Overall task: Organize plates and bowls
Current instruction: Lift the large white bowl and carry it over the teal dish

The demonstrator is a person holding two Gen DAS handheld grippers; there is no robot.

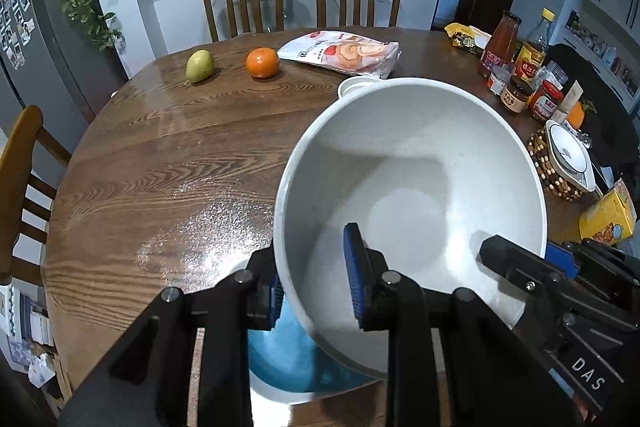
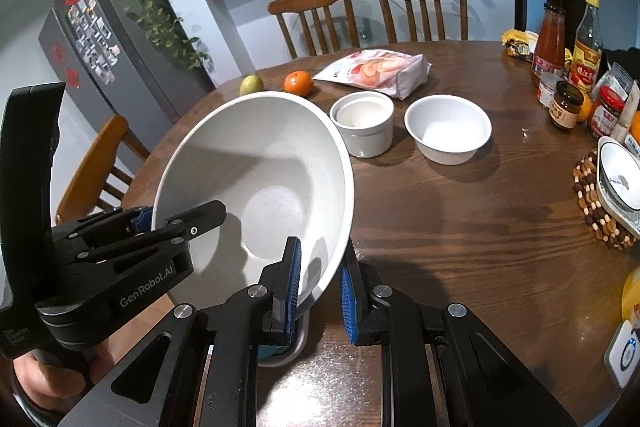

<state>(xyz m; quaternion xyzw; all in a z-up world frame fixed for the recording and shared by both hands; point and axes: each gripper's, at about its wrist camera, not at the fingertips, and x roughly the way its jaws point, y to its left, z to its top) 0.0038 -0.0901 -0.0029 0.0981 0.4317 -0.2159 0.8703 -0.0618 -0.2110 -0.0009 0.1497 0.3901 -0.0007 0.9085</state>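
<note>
A: Where's the bowl (image 2: 256, 171)?
B: Tilted above the table (image 2: 460, 247), over a blue dish (image 1: 288, 359).
A: Who holds it?
B: Both. Left gripper (image 1: 316, 291) fingers pinch one rim, right gripper (image 2: 318, 287) fingers pinch the opposite rim.

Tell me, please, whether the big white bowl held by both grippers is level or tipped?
Tipped. The big white bowl shows its empty inside to both cameras, its rim slanting, pinched between the left gripper and right gripper.

Close wrist views; shared bowl (image 1: 412, 187)
</note>
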